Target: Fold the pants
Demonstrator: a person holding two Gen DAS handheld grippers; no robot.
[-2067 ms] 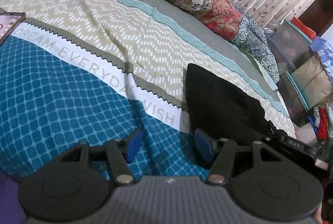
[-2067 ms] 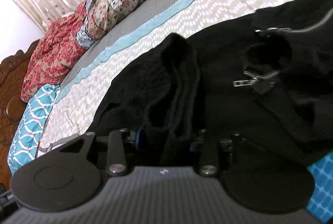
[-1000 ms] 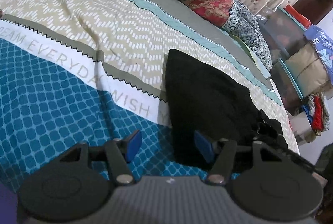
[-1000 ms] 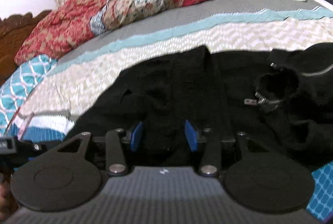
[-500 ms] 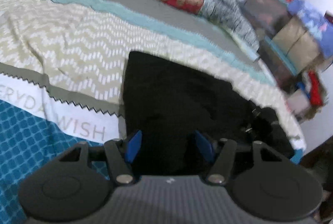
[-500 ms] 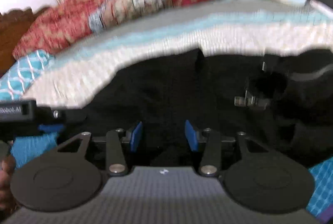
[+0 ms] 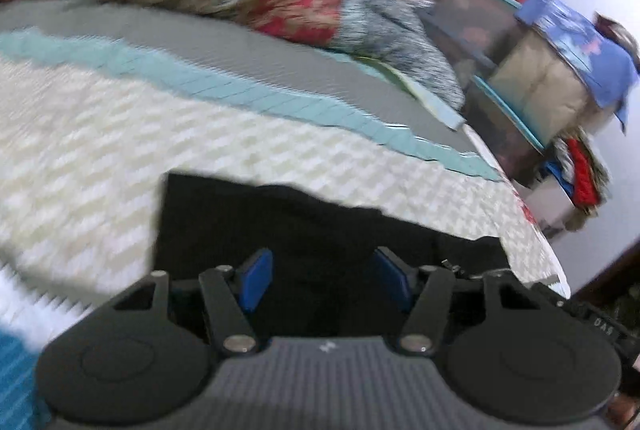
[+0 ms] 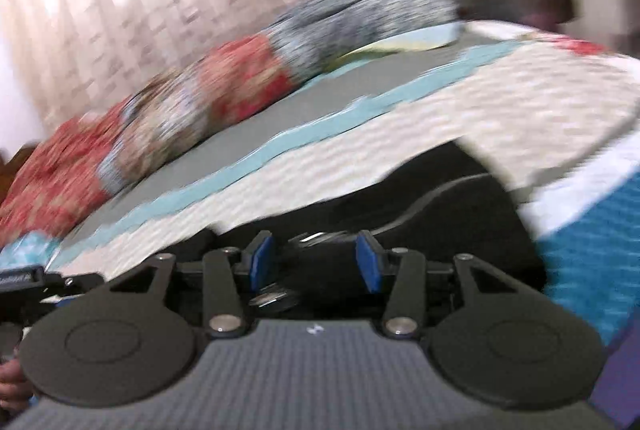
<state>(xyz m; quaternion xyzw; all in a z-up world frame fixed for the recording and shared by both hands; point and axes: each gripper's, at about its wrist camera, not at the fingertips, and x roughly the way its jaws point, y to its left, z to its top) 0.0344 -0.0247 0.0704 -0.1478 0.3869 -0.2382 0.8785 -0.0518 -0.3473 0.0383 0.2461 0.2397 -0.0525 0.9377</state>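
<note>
While my left wrist view blurs, I see the left gripper (image 7: 324, 280) with jaws spread, nothing pinched, over the black pants (image 7: 304, 230) lying flat on the patterned bedspread (image 7: 100, 134). Through the right wrist view, my right gripper (image 8: 314, 264) also stands spread over the pants (image 8: 452, 214), near a zipper (image 8: 316, 239).

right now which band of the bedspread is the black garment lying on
The cream zigzag-patterned band, not the thin light-blue stripe or the plain grey band beyond it: the black folded pants sit wholly on cream.
</note>
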